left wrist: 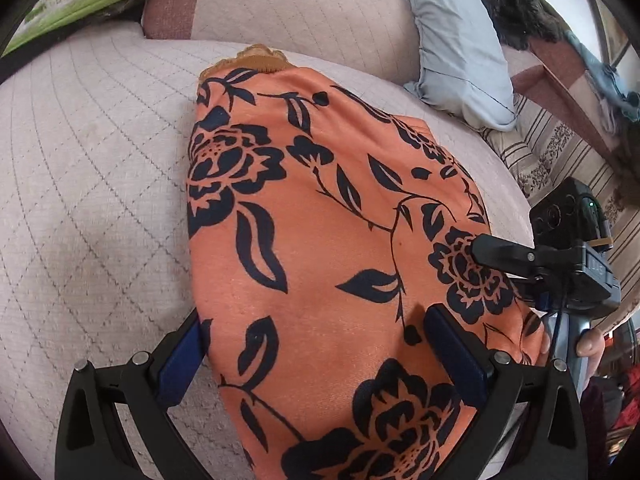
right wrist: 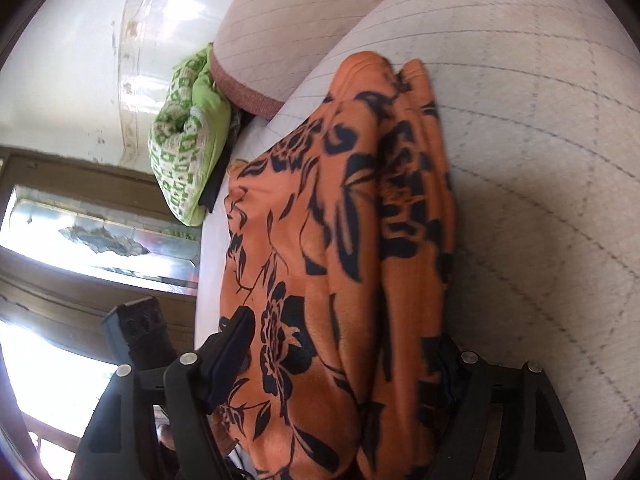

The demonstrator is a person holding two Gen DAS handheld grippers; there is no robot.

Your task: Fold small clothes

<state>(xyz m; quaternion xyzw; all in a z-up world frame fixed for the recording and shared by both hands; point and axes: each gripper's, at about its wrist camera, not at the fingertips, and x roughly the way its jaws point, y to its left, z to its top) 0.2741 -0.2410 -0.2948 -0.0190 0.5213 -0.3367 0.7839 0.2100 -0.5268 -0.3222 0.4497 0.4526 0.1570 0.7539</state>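
Left wrist view showed the orange floral garment (left wrist: 320, 240) lying folded on the quilted sofa seat (left wrist: 100, 200), both tools, left (left wrist: 316, 344) and right (right wrist: 340, 364), spread wide, gripping nothing; next probably another fold.

My quilted beige sofa (left wrist: 88, 184), pale blue pillow (left wrist: 456, 48), green patterned cushion (right wrist: 184, 152) and a daylit white wall (right wrist: 72, 60).

The garment (left wrist: 320, 240) is soft matt orange cloth printed with dark flowers. It lies on a quilted, slightly rough beige cushion (left wrist: 100, 200). The gripper (left wrist: 316, 360) is matt black plastic with blue pads (left wrist: 456, 348) and shiny metal pins.
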